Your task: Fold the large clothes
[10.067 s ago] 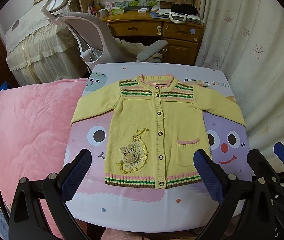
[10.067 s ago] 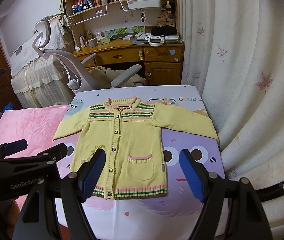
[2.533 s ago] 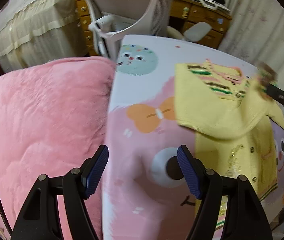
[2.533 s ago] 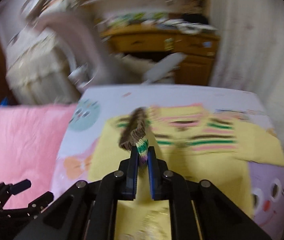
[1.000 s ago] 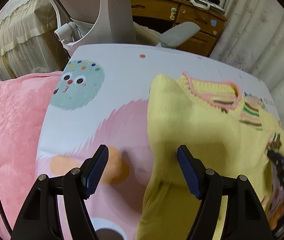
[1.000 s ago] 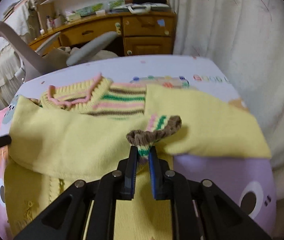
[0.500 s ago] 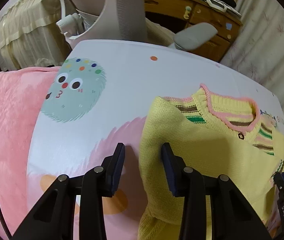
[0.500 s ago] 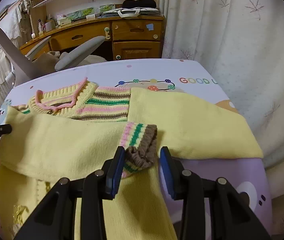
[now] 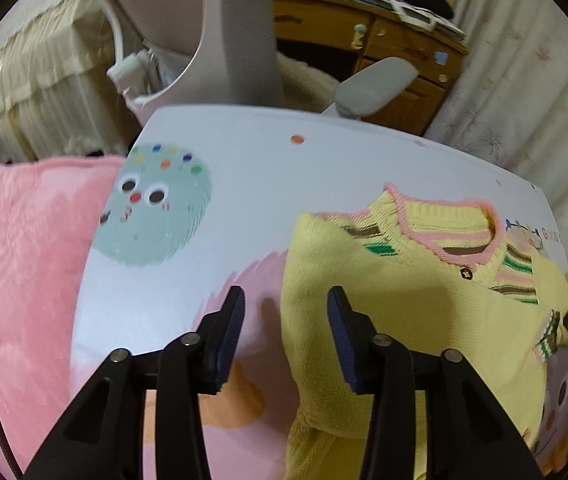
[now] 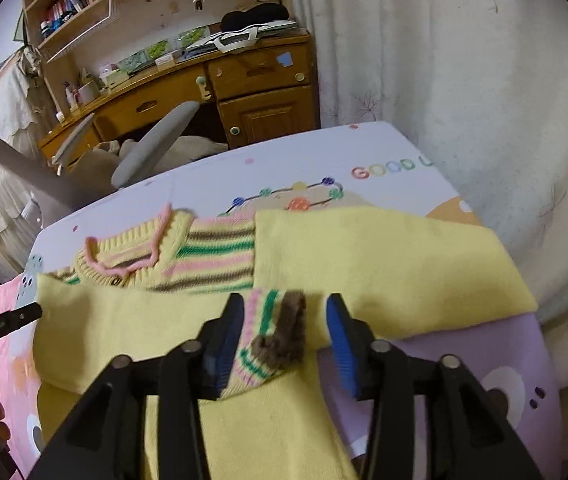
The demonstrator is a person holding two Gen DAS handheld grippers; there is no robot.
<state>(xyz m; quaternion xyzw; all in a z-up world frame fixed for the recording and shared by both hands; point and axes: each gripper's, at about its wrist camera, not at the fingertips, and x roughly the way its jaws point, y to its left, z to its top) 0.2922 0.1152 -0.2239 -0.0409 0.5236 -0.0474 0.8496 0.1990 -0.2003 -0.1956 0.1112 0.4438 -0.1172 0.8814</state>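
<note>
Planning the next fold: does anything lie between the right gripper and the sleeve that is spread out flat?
Nothing visible does. The flat sleeve lies bare just beyond the right gripper, whose opening jaws straddle only the folded sleeve's striped cuff.

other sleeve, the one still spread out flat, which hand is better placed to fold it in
Right. The right tongs, opening over the folded sleeve's striped cuff, sit beside the flat sleeve. The left tongs are at the cardigan's opposite edge.

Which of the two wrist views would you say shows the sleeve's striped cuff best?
The right wrist view: the striped cuff lies whole between the right gripper's opening fingers. The left wrist view catches only a sliver of it near the frame's right edge.
</note>
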